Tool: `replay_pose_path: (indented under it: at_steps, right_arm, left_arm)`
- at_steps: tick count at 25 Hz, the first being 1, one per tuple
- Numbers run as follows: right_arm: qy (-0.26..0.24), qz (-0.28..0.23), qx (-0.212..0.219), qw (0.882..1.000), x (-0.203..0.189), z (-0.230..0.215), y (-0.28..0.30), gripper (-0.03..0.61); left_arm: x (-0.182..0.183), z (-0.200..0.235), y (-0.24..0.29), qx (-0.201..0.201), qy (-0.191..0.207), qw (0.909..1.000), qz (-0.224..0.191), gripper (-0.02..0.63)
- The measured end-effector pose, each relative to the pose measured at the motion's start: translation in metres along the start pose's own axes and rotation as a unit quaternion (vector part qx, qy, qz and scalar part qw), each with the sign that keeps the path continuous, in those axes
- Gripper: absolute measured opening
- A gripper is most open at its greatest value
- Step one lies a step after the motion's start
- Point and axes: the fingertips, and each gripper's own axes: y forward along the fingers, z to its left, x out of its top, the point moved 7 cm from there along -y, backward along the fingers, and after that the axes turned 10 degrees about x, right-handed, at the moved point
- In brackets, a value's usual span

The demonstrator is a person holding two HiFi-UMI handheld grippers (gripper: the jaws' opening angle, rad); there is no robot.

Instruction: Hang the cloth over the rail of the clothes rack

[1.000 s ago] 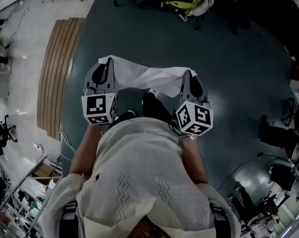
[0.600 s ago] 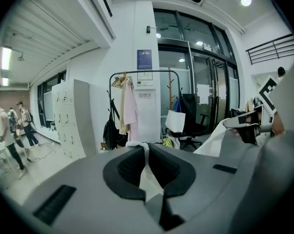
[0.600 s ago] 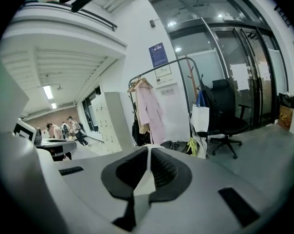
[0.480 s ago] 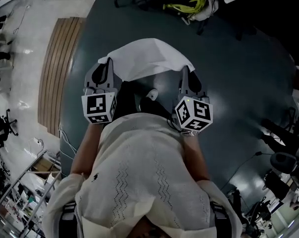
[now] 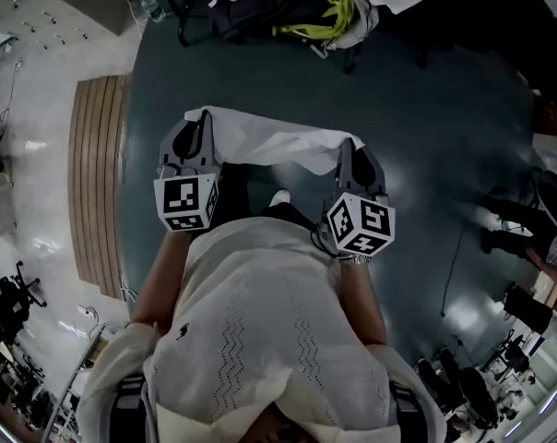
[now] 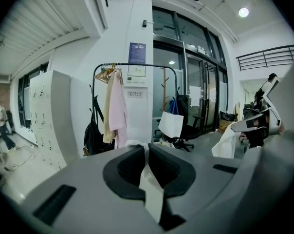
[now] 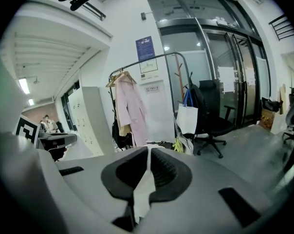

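Note:
A white cloth (image 5: pixel 274 141) stretches between my two grippers in the head view, sagging slightly above the dark floor. My left gripper (image 5: pixel 198 118) is shut on its left corner; a strip of the cloth (image 6: pixel 149 179) shows pinched between the black pads. My right gripper (image 5: pixel 349 143) is shut on the right corner, with the cloth (image 7: pixel 144 186) running down between its pads. The clothes rack (image 6: pixel 137 67) stands ahead against the white wall, its rail (image 7: pixel 152 59) arched, with a pink garment (image 7: pixel 132 111) and a beige one hanging at its left end.
A black bag (image 6: pixel 92 135) hangs at the rack's left post. A white tote (image 7: pixel 187 120) and a black office chair (image 7: pixel 212 116) stand right of the rack before glass doors. Clothes and a yellow item (image 5: pixel 334 12) lie on the floor ahead. Wooden slats (image 5: pixel 94 183) lie left.
Both grippers and the person have moved forward across the floor toward the rack. The cloth billowed up half a second ago and now hangs flatter between the grippers.

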Motion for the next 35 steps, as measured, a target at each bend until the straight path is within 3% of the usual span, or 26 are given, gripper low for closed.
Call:
replay_pose_path:
  at_steps: [4,12,19,26,35]
  right_arm:
    - [0.003,-0.008,-0.027,1.000,0.032,0.007,0.050,0.025]
    - [-0.003,-0.042,-0.065,0.997,0.080,0.037,0.119,0.025]
    - [0.009,-0.040,-0.091,0.995,0.101,0.002,0.156,0.025]
    - [0.027,-0.013,-0.054,0.998,0.122,-0.058,0.246,0.025]
    - [0.024,0.026,0.005,0.999,0.186,-0.151,0.363,0.025]
  left_arm:
    - [0.033,0.030,0.063,-0.024,0.008,0.9996,-0.015,0.028]
    - [0.067,0.082,0.139,-0.082,0.033,0.9957,-0.027,0.028]
    - [0.091,0.078,0.198,-0.086,0.038,0.9951,-0.031,0.028]
    - [0.100,0.071,0.266,-0.047,0.050,0.9976,-0.001,0.028]
    - [0.148,0.031,0.392,0.000,0.055,0.9983,0.017,0.028]
